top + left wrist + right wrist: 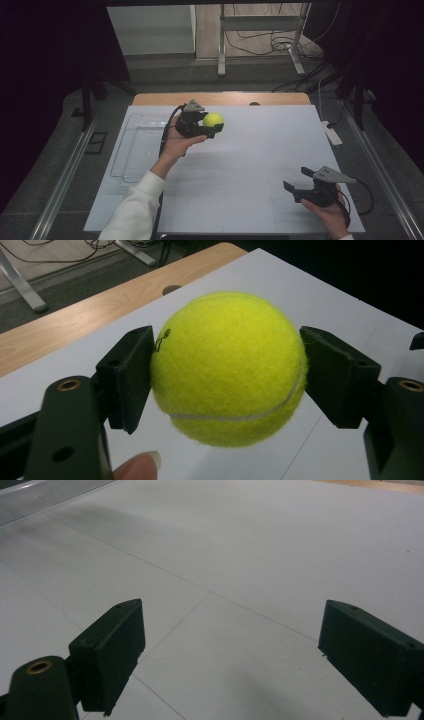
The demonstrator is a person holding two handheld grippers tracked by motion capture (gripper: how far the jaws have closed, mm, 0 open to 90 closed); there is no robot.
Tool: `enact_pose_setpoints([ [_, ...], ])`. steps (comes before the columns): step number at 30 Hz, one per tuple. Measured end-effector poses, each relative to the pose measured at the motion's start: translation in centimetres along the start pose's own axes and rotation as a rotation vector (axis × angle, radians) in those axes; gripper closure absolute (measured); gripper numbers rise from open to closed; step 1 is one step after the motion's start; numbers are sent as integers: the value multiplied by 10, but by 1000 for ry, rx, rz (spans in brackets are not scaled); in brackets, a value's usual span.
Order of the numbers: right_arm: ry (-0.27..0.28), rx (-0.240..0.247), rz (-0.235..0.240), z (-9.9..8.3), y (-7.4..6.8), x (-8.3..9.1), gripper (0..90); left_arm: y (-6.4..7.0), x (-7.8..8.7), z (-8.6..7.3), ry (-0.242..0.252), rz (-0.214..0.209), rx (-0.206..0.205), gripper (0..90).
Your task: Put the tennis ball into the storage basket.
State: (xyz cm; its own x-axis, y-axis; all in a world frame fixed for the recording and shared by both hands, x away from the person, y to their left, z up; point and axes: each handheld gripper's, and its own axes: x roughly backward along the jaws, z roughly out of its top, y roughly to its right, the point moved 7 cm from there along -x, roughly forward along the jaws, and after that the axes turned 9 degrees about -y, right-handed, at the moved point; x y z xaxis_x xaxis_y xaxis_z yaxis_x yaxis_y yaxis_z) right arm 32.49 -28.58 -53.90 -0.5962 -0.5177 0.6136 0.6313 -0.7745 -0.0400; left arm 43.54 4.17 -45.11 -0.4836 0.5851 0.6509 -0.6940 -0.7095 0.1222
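Note:
A yellow tennis ball (213, 119) is held above the white table sheet (250, 150) toward the far left-centre, with my left gripper (211, 125) shut on it. In the left gripper view the tennis ball (227, 367) sits between both black pads (131, 375), which press its sides, and a fingertip shows at the bottom edge. My right gripper (296, 181) rests low near the front right of the table, open with nothing between its jaws. In the right gripper view, bare white sheet (235, 580) lies between the wide-apart pads (112, 647) of my right gripper (232, 655).
A clear plastic tray (134, 147) lies on the left side of the sheet, just left of the left hand. The wooden table edge (220, 98) runs along the back. A white power strip (332, 133) lies off the right edge. Metal frame legs (221, 45) stand on the floor beyond.

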Motion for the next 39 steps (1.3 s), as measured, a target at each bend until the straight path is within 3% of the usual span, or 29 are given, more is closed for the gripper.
enact_pose_setpoints([
  [21,1,0,-2,0,0,0,120,-7,21,8,46,25,-3,271],
  [39,0,0,-2,0,0,0,119,-18,32,7,68,56,17,271],
])
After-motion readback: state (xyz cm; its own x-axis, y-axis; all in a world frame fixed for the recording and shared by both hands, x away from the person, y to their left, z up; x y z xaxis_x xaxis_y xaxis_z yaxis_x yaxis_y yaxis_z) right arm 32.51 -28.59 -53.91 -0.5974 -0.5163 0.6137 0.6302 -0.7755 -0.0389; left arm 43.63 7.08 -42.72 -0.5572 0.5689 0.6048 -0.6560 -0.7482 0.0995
